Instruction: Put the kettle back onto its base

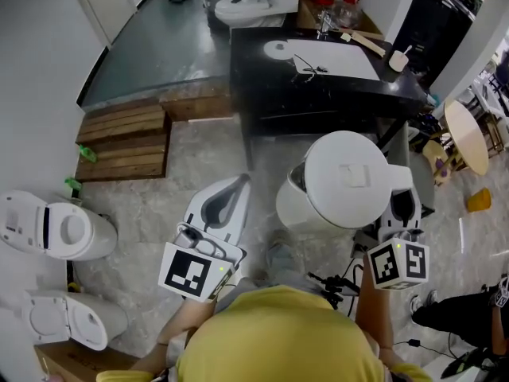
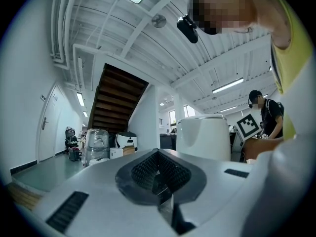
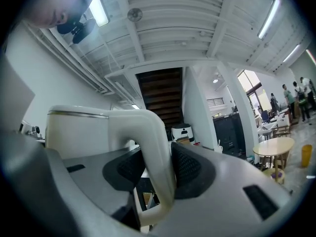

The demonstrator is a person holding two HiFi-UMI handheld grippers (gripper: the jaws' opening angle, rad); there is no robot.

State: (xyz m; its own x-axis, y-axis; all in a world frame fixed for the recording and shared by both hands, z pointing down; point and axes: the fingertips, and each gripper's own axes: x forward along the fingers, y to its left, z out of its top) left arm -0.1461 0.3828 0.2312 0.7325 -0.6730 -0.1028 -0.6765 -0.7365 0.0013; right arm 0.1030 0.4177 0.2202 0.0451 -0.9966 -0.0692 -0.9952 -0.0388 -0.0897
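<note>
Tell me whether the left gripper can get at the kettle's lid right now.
Probably yes: the left gripper is empty beside the kettle, whose lid lies uncovered; the right gripper holds only the handle.

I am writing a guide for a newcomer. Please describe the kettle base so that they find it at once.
Look at the black table beyond the carried kettle. At the left end of its white mat lies the kettle base, a flat round white disc; the wooden utensils lie at the table's far right.
</note>
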